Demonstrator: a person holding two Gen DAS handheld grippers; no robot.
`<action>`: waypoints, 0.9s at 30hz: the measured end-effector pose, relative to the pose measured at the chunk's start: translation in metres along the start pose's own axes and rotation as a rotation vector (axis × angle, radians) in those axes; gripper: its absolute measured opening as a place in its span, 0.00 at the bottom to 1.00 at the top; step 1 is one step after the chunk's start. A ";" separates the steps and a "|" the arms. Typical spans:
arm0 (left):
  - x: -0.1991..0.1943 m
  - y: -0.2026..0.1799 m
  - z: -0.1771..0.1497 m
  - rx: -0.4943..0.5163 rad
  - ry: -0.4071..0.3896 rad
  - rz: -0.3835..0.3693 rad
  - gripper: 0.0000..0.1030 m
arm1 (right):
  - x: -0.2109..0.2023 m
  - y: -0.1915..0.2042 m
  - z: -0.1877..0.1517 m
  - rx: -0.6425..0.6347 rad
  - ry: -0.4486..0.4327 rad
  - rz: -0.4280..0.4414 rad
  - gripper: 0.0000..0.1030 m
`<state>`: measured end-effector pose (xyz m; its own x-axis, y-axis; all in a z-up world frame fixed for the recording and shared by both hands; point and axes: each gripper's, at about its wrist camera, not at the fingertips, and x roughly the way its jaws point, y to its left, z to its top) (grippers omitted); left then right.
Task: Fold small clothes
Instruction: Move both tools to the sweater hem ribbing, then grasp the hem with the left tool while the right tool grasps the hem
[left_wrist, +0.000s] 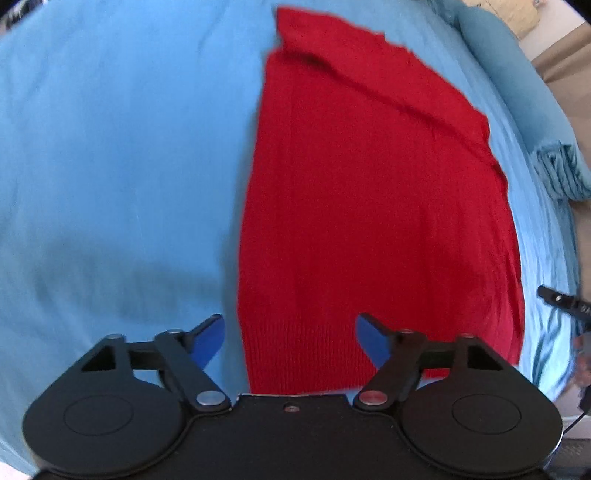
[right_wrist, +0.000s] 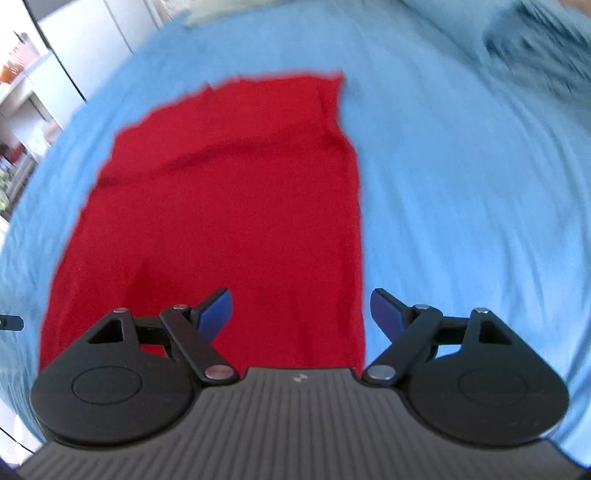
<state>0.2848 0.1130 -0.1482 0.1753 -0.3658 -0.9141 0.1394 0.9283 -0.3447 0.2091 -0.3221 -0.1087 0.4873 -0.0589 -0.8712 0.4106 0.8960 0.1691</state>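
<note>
A red knit garment (left_wrist: 376, 206) lies flat on a light blue sheet (left_wrist: 110, 147), folded into a long rectangle with a ribbed hem nearest me. My left gripper (left_wrist: 290, 338) is open and empty, hovering over the hem's left corner. In the right wrist view the same red garment (right_wrist: 229, 206) lies on the sheet (right_wrist: 461, 184). My right gripper (right_wrist: 301, 314) is open and empty above the garment's near right edge.
A rolled blue cloth with a fringe (left_wrist: 554, 162) lies at the sheet's right edge. Part of the other gripper (left_wrist: 561, 299) shows at the far right. White shelves and cabinets (right_wrist: 40, 85) stand beyond the sheet's left side.
</note>
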 end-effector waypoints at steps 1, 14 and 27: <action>0.004 0.002 -0.004 -0.004 0.009 -0.003 0.70 | 0.000 -0.001 -0.012 0.020 0.022 -0.011 0.94; 0.033 -0.021 -0.007 0.065 0.020 0.009 0.58 | 0.008 -0.018 -0.083 0.194 0.174 -0.043 0.85; 0.039 -0.019 -0.007 0.130 0.053 0.119 0.20 | 0.030 -0.012 -0.082 0.185 0.204 -0.070 0.56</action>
<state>0.2817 0.0818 -0.1787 0.1468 -0.2467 -0.9579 0.2464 0.9470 -0.2061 0.1559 -0.2985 -0.1743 0.2953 -0.0117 -0.9553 0.5806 0.7963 0.1697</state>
